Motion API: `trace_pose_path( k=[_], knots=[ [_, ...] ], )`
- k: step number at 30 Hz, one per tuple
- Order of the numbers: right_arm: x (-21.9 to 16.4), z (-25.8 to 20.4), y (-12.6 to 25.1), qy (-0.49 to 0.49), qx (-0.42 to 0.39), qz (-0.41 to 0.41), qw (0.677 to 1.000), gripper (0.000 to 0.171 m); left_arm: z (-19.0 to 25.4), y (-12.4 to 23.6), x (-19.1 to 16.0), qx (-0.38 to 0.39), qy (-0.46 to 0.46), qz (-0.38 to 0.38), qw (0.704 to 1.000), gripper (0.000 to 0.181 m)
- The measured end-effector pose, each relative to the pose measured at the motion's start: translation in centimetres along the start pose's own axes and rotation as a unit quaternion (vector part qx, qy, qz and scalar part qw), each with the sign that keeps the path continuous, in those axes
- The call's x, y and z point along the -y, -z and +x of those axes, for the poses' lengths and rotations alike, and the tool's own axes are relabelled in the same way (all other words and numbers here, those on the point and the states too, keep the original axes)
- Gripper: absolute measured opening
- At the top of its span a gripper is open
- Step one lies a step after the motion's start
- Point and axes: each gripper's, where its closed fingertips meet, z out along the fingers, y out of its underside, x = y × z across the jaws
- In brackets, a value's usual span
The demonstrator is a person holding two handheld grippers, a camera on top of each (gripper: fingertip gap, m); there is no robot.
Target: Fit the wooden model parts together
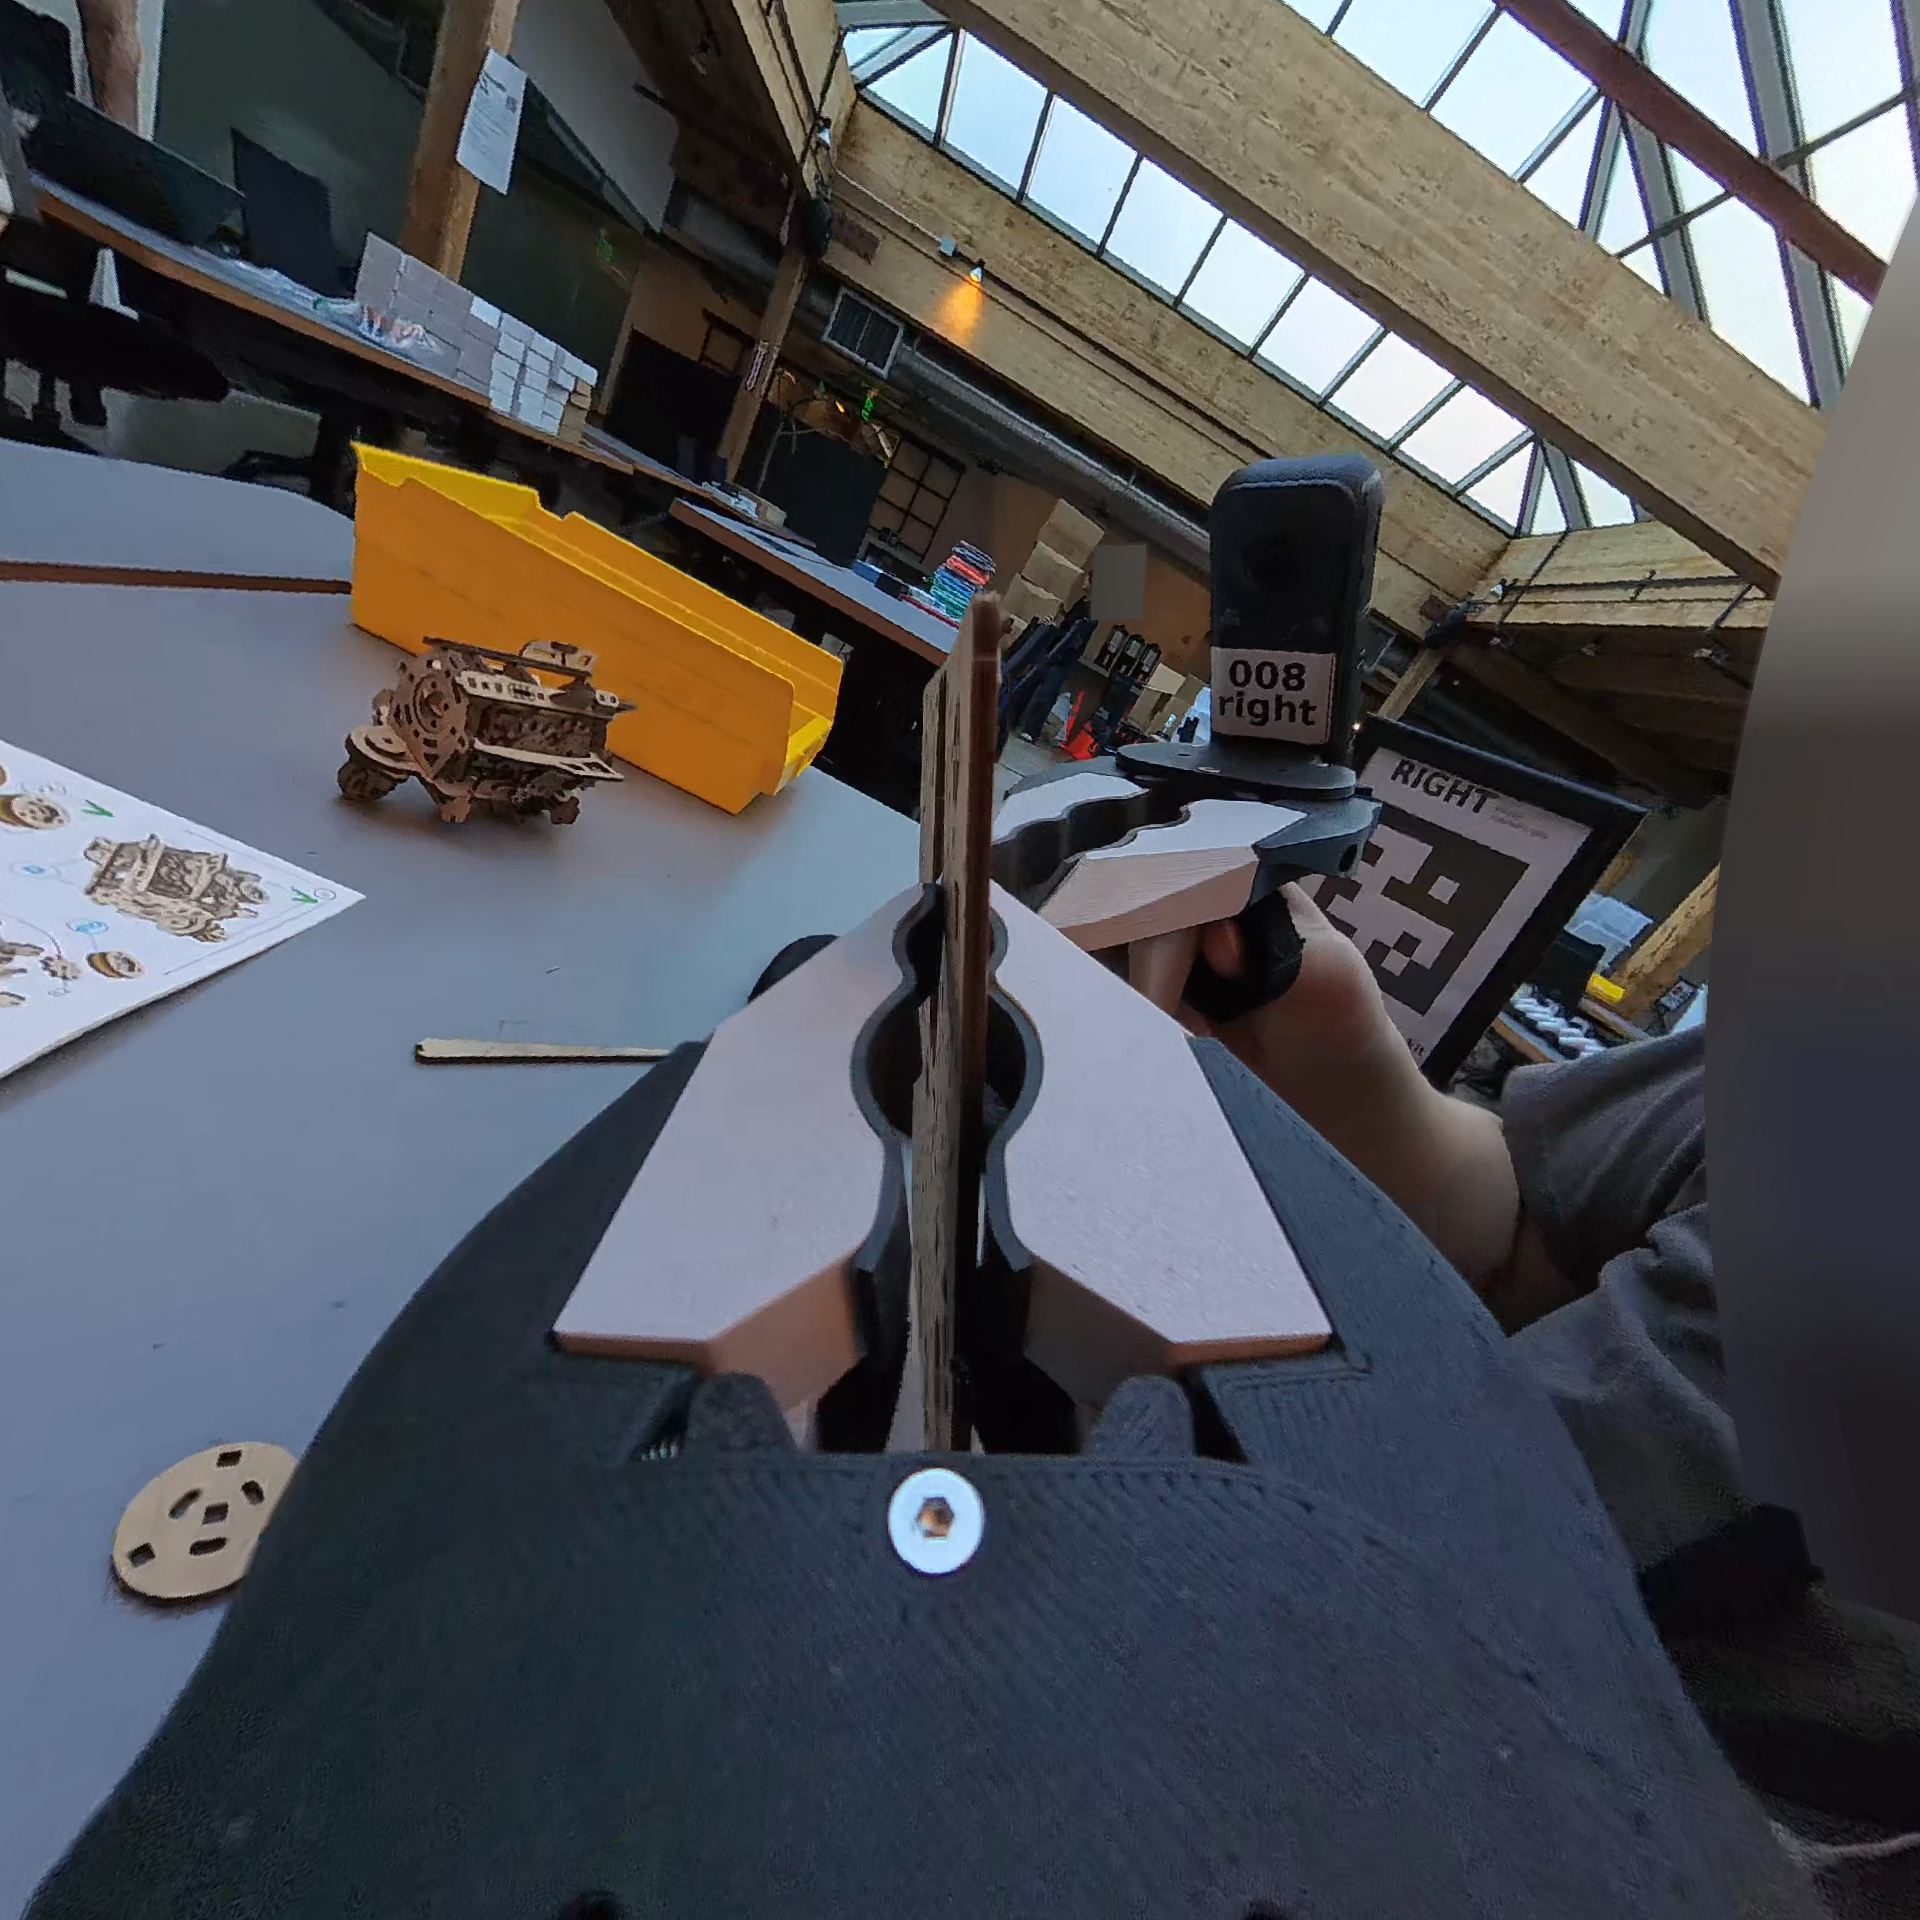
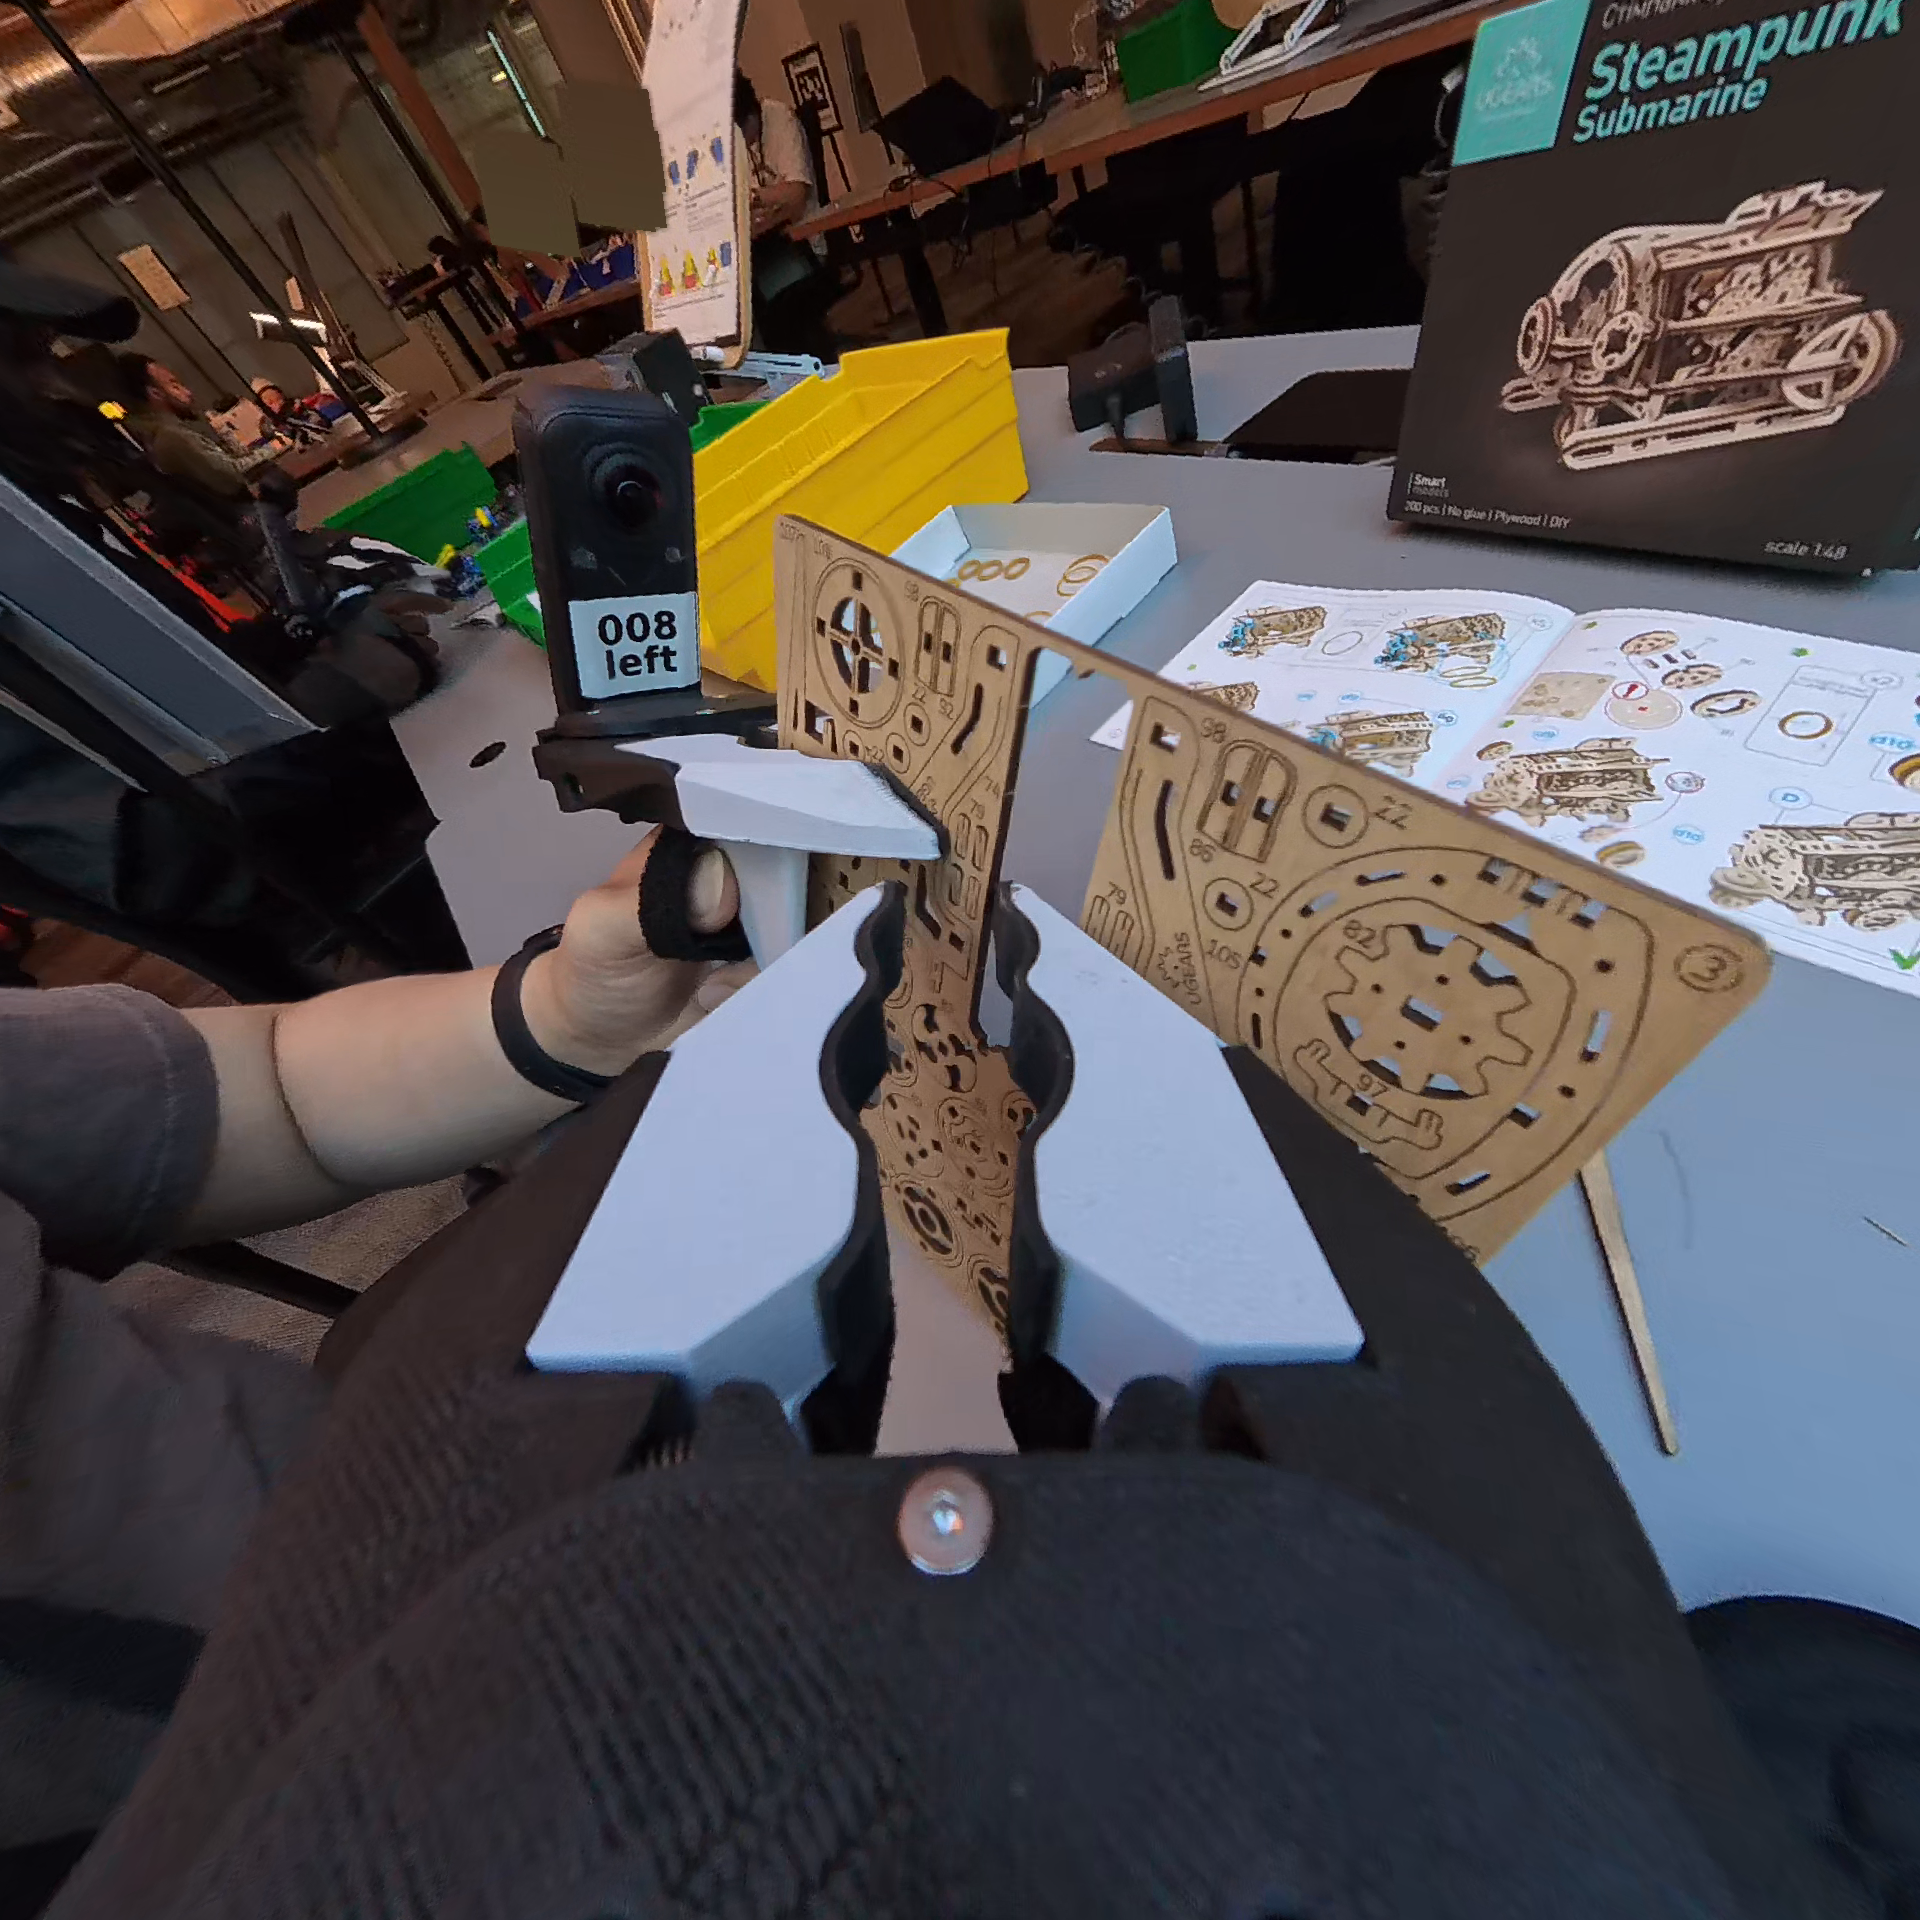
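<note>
I hold a thin plywood sheet of laser-cut model parts upright over the grey table. My left gripper is shut on it, and the sheet shows edge-on between its fingers. My right gripper has its jaws closed around the sheet's lower left part. The left gripper clamps the sheet from the left in the right wrist view. The right gripper meets the sheet from the right in the left wrist view. A partly built wooden model stands on the table.
A yellow bin lies behind the model. An instruction booklet, a white tray and the kit box sit at the right. A wooden stick and a round wooden disc lie loose. My left and right fingertips are right by each other.
</note>
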Motion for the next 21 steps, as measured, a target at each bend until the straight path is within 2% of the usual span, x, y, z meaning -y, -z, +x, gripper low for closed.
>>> trace_pose_path(
  k=[5, 8, 10, 12, 14, 16, 18, 21],
  knots=[
    [0.8, -3.0, 1.6, 0.000, 0.048, 0.001, 0.999, 0.033, 2.9, 0.2, 0.6, 0.025, -0.139, 0.012, 0.990, 0.000],
    [1.1, -4.0, 2.5, 0.022, 0.063, 0.001, 0.998, 0.037, 4.2, 0.0, 0.8, 0.056, -0.201, 0.019, 0.978, 0.000],
    [1.1, -3.8, 2.8, 0.069, 0.049, -0.003, 0.996, 0.036, 4.2, 0.0, 1.3, 0.070, -0.181, 0.034, 0.981, 0.000],
    [1.3, -2.6, 3.2, 0.111, -0.012, -0.003, 0.994, 0.035, 3.5, 0.8, 2.4, 0.090, -0.146, 0.067, 0.983, 0.000],
    [1.6, -3.1, 3.9, 0.125, -0.022, 0.011, 0.992, 0.033, 3.2, 1.7, 3.1, 0.102, -0.134, 0.090, 0.982, 0.000],
    [1.2, -3.8, 4.6, 0.089, 0.008, 0.014, 0.996, 0.032, 3.7, 2.0, 3.1, 0.103, -0.163, 0.087, 0.977, 0.000],
    [0.3, -4.1, 5.6, 0.016, 0.064, 0.003, 0.998, 0.033, 4.3, 1.8, 2.4, 0.112, -0.235, 0.062, 0.964, 0.000],
    [-0.1, -4.2, 8.2, -0.137, 0.188, 0.027, 0.972, 0.034, 4.7, 0.9, 0.6, 0.134, -0.378, 0.002, 0.916, 0.000]
  ],
)
